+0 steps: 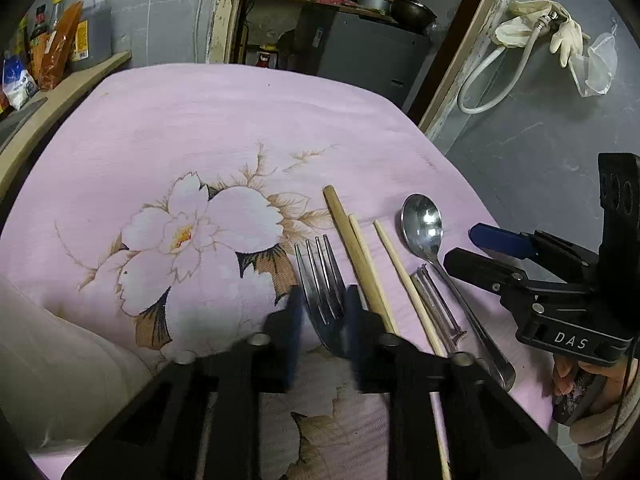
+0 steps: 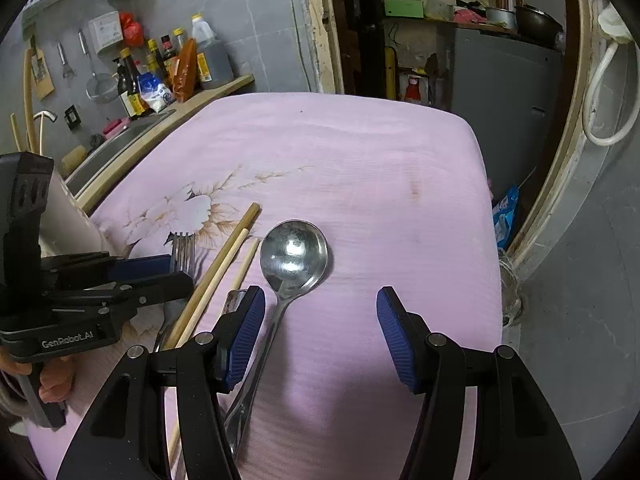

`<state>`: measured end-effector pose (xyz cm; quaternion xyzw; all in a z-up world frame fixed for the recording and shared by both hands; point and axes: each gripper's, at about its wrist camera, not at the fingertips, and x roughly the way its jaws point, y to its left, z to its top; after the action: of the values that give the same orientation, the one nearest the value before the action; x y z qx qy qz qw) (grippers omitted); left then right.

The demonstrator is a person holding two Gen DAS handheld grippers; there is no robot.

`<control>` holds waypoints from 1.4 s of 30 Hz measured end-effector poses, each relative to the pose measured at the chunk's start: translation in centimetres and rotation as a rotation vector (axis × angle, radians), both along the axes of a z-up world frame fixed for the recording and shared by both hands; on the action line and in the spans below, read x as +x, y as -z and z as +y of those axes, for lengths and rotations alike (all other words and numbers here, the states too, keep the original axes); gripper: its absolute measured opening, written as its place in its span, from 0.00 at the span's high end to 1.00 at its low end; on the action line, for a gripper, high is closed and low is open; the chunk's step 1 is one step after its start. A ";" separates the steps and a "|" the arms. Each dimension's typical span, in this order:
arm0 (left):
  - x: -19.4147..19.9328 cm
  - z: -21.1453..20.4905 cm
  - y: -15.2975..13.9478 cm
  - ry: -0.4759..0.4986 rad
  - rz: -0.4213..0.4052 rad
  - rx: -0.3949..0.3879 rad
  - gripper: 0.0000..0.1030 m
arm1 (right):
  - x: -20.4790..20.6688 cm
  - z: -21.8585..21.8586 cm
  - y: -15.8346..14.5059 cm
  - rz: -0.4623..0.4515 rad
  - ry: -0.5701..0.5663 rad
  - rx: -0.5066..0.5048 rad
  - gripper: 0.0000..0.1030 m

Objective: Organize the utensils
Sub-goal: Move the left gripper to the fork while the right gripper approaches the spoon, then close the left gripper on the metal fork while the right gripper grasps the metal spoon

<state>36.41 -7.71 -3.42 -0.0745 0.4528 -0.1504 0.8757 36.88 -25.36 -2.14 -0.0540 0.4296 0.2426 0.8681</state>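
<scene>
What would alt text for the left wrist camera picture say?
The left gripper has its jaws on either side of a metal fork on a pink floral cloth. To its right lie chopsticks, a peeler and a spoon, with the right gripper alongside.

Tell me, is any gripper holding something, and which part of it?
The left gripper straddles the fork at its tines, but whether it pinches it cannot be told. The right gripper is open and holds nothing.

Bare pink cloth point(image 2: 380, 184) beyond the spoon point(image 2: 294, 254); chopsticks point(image 2: 224, 268) crowding its left.
</scene>
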 end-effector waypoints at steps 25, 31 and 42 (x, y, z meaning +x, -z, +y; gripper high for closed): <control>-0.8 -0.4 -0.4 0.005 -0.024 -0.035 0.96 | 2.7 4.1 1.3 0.033 -0.033 -0.100 0.45; -1.1 -0.4 -0.7 0.015 -0.039 -0.045 0.98 | 2.3 4.1 1.3 0.006 -0.022 -0.114 0.60; -3.3 -0.5 -2.9 0.007 -0.186 -0.039 0.99 | -0.6 3.3 -1.0 -0.178 -0.006 -0.089 0.61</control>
<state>33.08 -8.19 -0.57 -0.0755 0.3666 -0.1685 0.9119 36.31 -22.02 -1.12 -0.1151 0.3612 0.2201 0.8988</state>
